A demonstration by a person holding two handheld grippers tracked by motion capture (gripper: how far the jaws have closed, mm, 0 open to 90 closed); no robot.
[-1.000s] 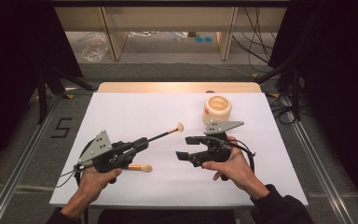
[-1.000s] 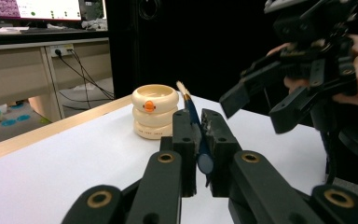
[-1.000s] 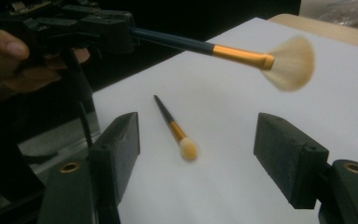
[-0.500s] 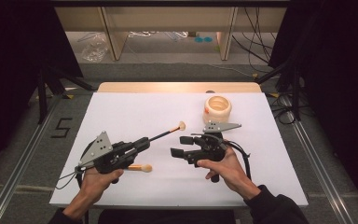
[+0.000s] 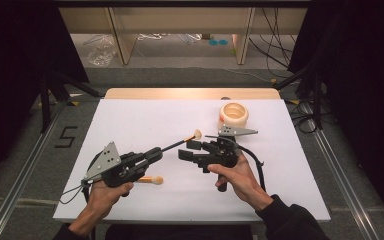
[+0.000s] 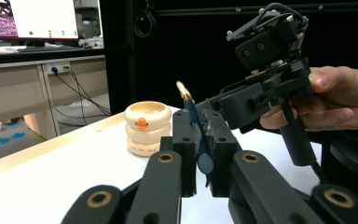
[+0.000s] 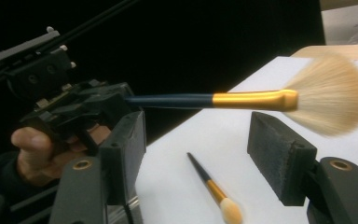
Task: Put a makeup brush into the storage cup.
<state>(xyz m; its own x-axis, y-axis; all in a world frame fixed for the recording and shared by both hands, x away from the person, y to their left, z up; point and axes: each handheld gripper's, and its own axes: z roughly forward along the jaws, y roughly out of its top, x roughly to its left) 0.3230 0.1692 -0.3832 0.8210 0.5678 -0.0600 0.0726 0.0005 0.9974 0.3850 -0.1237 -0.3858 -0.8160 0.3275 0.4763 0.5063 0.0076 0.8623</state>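
Observation:
My left gripper (image 5: pixel 155 154) is shut on the dark handle of a long brush (image 5: pixel 177 144), which points up and right, off the table. Its gold ferrule and pale fan bristles (image 7: pixel 328 95) hang just past my right gripper's (image 7: pixel 200 140) open jaws, which do not touch them. In the high view the right gripper (image 5: pixel 187 150) points left, with the brush tip (image 5: pixel 197 134) close above its far jaw. In the left gripper view the jaws (image 6: pixel 200 135) clamp the handle (image 6: pixel 193 116). A second, smaller brush (image 5: pixel 150 180) lies flat on the white table, also visible below the right jaws (image 7: pixel 214 189).
A cream ring-shaped container (image 5: pixel 233 114) with an orange spot (image 6: pixel 141 123) stands at the back right of the white table (image 5: pixel 145 120). Each hand's cable trails off toward the front edge. Dark frame legs and floor rails flank the table.
My right gripper has moved left and a little forward, bringing its open jaws up to the brush's bristle end. The left gripper and its brush have barely moved.

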